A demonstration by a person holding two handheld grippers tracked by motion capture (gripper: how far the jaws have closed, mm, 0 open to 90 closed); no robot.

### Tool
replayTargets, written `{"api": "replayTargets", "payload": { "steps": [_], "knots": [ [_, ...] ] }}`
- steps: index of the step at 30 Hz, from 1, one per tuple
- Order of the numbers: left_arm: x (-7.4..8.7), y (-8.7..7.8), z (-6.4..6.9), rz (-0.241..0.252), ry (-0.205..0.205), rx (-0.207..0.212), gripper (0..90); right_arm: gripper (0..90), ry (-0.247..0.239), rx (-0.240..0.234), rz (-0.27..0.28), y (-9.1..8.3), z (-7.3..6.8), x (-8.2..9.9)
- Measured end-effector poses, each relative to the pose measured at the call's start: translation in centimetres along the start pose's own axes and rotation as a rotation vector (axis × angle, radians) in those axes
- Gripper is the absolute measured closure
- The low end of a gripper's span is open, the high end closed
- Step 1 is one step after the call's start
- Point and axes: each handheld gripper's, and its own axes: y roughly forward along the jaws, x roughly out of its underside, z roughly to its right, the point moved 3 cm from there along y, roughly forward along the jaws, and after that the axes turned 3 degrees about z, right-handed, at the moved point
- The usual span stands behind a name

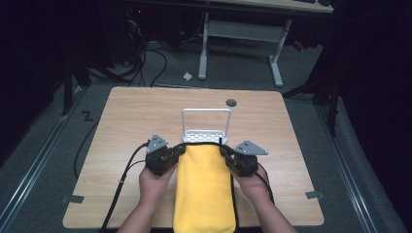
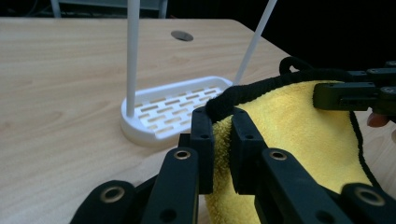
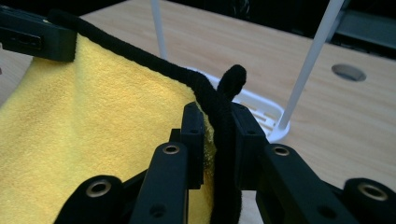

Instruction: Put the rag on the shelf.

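Note:
A yellow towel [image 1: 204,189] with black edging hangs from its far edge and trails toward the table's near edge. My left gripper [image 1: 180,150] is shut on its far left corner, the jaws pinching the black hem [image 2: 223,105]. My right gripper [image 1: 224,151] is shut on the far right corner, where a small black loop [image 3: 233,77] sticks up. Just beyond the towel stands a white rack [image 1: 206,132] with a slotted base [image 2: 173,109] and a tall hoop-shaped bar. The towel's lifted edge sits a little in front of the rack's base [image 3: 275,116].
A wooden table [image 1: 136,121] carries everything; a grey round plug [image 1: 231,102] sits behind the rack. Black cables [image 1: 121,184] trail from the grippers off the near edge. A white desk frame [image 1: 238,43] and floor cables lie beyond the table.

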Motion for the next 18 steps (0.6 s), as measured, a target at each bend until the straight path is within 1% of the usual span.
{"api": "replayTargets", "payload": {
  "steps": [3, 5, 7, 16, 18],
  "knots": [
    [-0.9, -0.2, 0.1, 0.018, -0.002, 0.001, 81.6, 78.5, -0.003, 0.002, 0.020, -0.4, 0.2, -0.9],
    [-1.6, -0.3, 0.2, 0.028, 0.001, -0.001, 81.6, 78.5, -0.030, 0.010, 0.035, -0.6, 0.3, -1.4],
    [-2.3, -0.4, 0.5, 0.043, 0.018, -0.005, 81.7, 78.6, -0.028, 0.014, 0.046, -0.7, 0.3, -1.9],
    [-5.8, -1.0, 1.1, 0.094, 0.068, -0.018, 81.7, 78.6, -0.027, 0.025, 0.112, -1.7, 0.9, -4.7],
    [-6.5, -1.2, 1.2, 0.107, 0.082, -0.021, 81.7, 78.6, -0.033, 0.029, 0.127, -1.9, 1.0, -5.3]
  ]
}}
